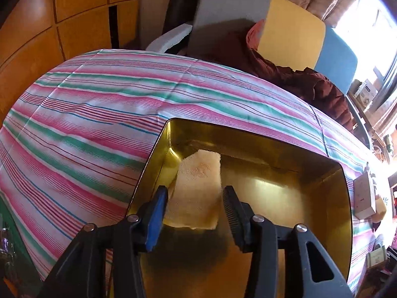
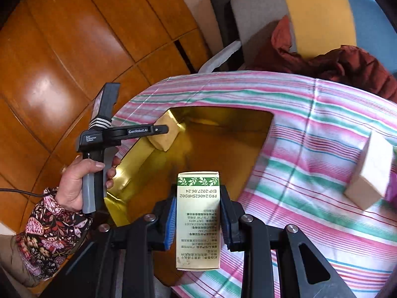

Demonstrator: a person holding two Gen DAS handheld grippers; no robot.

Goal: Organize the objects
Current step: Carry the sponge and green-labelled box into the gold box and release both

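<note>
Gold tin (image 1: 248, 144) holds the folded towel (image 1: 196, 193) between the left gripper (image 1: 196, 198)'s released fingers; the right gripper (image 2: 198, 213), clenched on the printed carton (image 2: 198, 221), hovers above the tin, where the carton could snag its rim.

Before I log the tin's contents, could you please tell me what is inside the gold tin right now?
Inside the gold tin lies one folded yellow towel, against its left wall, between the open left gripper fingers. The near floor is hidden by the gripper.
</note>
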